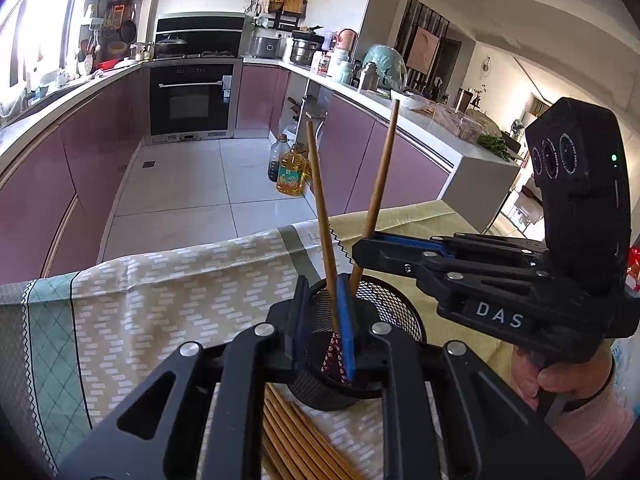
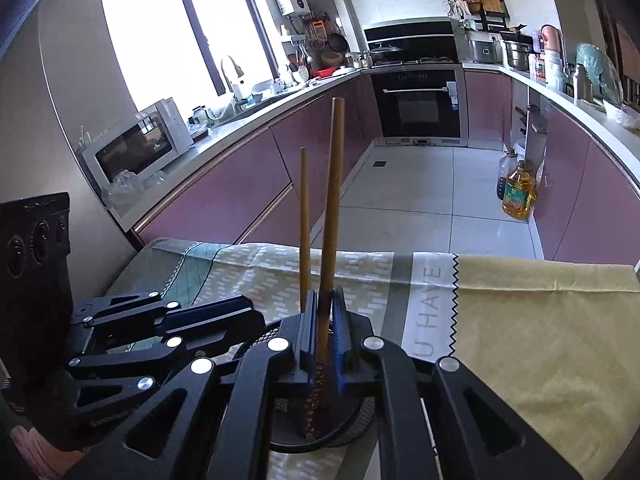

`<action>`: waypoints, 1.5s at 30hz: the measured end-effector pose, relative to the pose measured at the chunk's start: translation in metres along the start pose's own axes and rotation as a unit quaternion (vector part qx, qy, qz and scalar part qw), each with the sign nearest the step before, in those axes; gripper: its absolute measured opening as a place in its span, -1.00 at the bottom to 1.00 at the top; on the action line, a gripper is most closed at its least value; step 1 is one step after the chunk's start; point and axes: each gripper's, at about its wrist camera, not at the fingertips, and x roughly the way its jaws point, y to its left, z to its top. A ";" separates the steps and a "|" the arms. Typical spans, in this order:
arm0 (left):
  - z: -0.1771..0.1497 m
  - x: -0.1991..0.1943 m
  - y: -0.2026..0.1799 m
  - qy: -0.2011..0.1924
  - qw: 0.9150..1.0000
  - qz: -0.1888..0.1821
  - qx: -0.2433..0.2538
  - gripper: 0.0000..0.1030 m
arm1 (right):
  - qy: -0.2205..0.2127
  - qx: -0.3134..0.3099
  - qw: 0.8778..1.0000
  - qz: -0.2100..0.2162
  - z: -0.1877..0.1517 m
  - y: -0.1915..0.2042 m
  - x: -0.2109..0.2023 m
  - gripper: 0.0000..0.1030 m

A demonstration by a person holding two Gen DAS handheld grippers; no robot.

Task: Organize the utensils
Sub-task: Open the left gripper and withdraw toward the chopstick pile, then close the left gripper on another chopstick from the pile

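Observation:
A black mesh holder (image 1: 384, 308) stands on the patterned cloth (image 1: 160, 300), and two wooden chopsticks stand upright in it. My left gripper (image 1: 322, 332) is open right above the holder. The thinner chopstick (image 1: 320, 208) stands between its fingers and leans on the blue right pad (image 1: 345, 320), with a gap on its other side. My right gripper (image 2: 325, 332) is shut on the second chopstick (image 2: 334, 200), whose lower end is inside the holder (image 2: 280, 404). In the left wrist view the right gripper (image 1: 360, 248) reaches in from the right. Several loose chopsticks (image 1: 292, 432) lie on the cloth under my left gripper.
A yellow cloth (image 2: 540, 340) covers the right part of the table, and the table's far edge drops to a tiled floor. Oil bottles (image 1: 290, 174) stand on the floor by the pink cabinets. A hand in a pink sleeve (image 1: 560, 392) holds the right gripper.

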 end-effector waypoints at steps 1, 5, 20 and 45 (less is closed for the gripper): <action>-0.001 -0.001 0.000 -0.003 1.000 0.002 0.001 -0.65 | -0.003 0.002 1.000 -0.005 0.000 0.000 0.001 -0.82; -0.004 -0.007 0.001 -0.013 1.000 0.012 0.002 -0.53 | -0.020 0.002 1.000 -0.017 -0.002 -0.002 0.000 -0.66; -0.091 -0.043 0.024 0.025 0.998 0.048 0.023 -0.15 | -0.020 -0.070 0.997 0.037 -0.079 0.039 -0.066 -0.11; -0.157 -0.020 0.032 0.105 0.993 0.045 0.001 -0.40 | 0.111 -0.069 0.991 0.005 -0.154 0.055 -0.005 -0.37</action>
